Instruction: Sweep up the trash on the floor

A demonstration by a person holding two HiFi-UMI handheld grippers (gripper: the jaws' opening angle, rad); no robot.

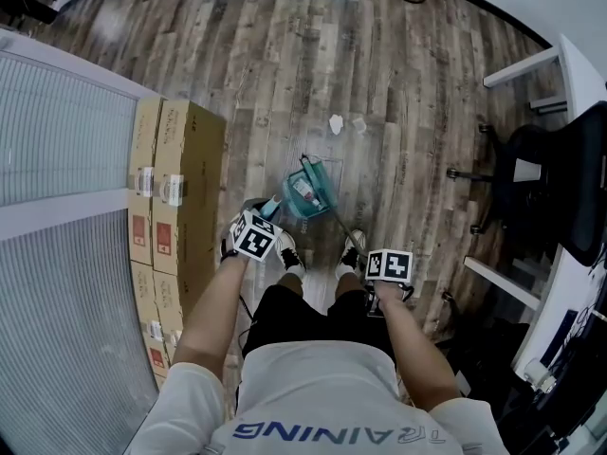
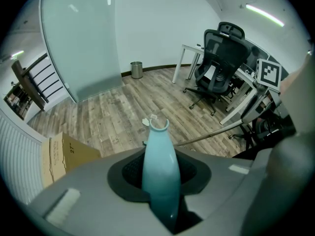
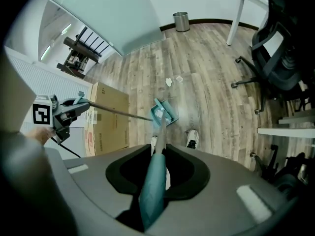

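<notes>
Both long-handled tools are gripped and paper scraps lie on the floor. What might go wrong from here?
1. The white crumpled scraps lie on the wooden floor beyond the teal dustpan, apart from it; a brisk sweep might scatter them further.
2. The dustpan already holds something white; tilting it could spill that back out.
3. The stacked brown cardboard boxes stand close beside the left gripper; a wide swing might knock them.
</notes>
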